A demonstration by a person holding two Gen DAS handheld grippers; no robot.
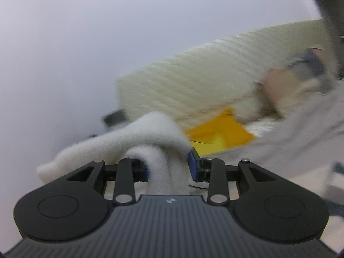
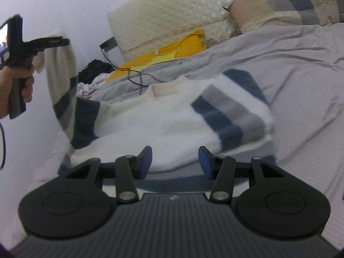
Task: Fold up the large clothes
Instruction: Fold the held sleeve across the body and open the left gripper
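A white sweater [image 2: 163, 124] with navy and grey stripes lies on the grey bed. Its right sleeve [image 2: 234, 109] is folded across the body. My right gripper [image 2: 175, 161] is open and empty, just above the sweater's lower hem. My left gripper [image 1: 169, 167] is shut on the white cuff of the left sleeve [image 1: 133, 142]. In the right wrist view the left gripper [image 2: 64, 42] holds that sleeve [image 2: 62, 86] lifted high at the far left, the sleeve hanging down in a curve.
A grey bedsheet [image 2: 290, 81] covers the bed. A cream quilted headboard [image 2: 167, 15], a patchwork pillow [image 2: 279, 6] and a yellow cloth [image 2: 167, 51] with black cables lie beyond. A wall stands on the left.
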